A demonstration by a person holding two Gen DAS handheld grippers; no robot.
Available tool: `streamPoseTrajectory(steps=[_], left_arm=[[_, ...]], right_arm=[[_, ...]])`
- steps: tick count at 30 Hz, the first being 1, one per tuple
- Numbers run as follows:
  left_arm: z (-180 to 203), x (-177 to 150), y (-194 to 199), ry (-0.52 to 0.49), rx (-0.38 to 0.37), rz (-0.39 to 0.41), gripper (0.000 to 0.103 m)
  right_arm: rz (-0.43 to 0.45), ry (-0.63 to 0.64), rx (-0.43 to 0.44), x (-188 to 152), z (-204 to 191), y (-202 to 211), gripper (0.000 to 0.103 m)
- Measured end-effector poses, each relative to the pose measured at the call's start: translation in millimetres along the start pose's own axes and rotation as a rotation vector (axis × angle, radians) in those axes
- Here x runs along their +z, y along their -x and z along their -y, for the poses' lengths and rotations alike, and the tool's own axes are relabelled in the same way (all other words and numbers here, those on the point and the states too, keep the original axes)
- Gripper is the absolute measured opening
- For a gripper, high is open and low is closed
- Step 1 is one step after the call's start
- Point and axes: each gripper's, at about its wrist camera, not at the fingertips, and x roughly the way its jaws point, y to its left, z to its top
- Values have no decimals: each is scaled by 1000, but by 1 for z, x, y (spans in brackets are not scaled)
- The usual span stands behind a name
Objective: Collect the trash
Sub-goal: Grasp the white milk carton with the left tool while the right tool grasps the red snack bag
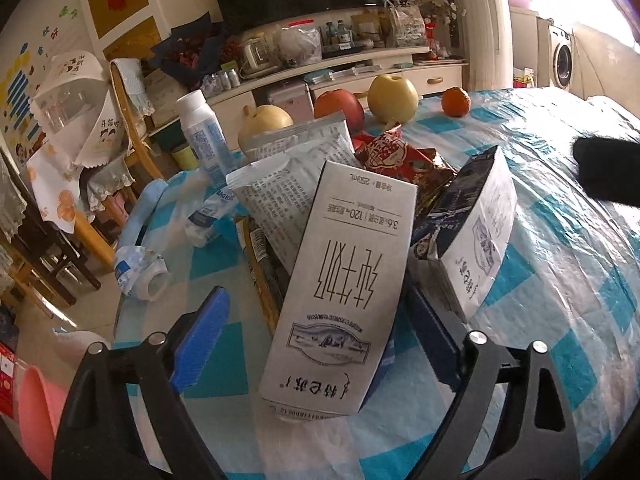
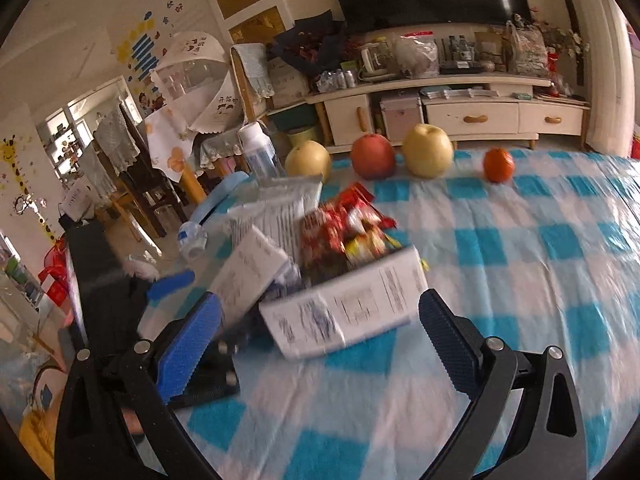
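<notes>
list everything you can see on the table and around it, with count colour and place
milk carton: 1, white with dark print, between the left hand-held gripper's pads
second carton: 1, white and dark blue, right of the first
snack wrapper: 1, red, behind the cartons
foil pouches: 2, silver-white with print, left of the wrapper
upright bottle: 1, white and blue, table's left edge
crushed bottle: 1, clear with blue label, over the left edge
pears: 2, yellow, far row
apple: 1, red, between the pears
orange: 1, far right of row
tablecloth: 1, blue and white check
tv cabinet: 1, cream, behind the table
left hand-held gripper: open wide around the carton
right hand-held gripper: open, empty
</notes>
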Motion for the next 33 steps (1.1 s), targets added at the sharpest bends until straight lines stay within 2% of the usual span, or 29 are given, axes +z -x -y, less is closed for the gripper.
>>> streamPoseTrajectory(steps=[2,4,9,14,16,22,27,30,33], left_arm=[[-1,1,-4,9,-3,-10,85],[-1,1,-6,10,-3,-14,83],[-2,3,-12,27,-11,-31,74],[2,3,-16,28,-3,-52,65],[1,3,-17,44,-8,-53,61],[-2,3,-16,65,1,-48,58],[-9,3,-12,96,16,-44,56],[-12,4,-12,109,18,-39,56],[-15,5,-9,123,16,-32,56]], right_arm=[[-3,6,9,10,-2,-14,97],[-14,13,18,17,-2,-28,78],[-55,14,15,27,4,-63,77],[-55,50,12,35,4,-74,77],[-60,69,20,37,2,-78,72],[-103,96,54,39,3,-99,54],[-124,152,51,38,-4,-107,49],[-129,189,27,35,-8,-111,41],[-118,204,24,34,-9,-112,37]])
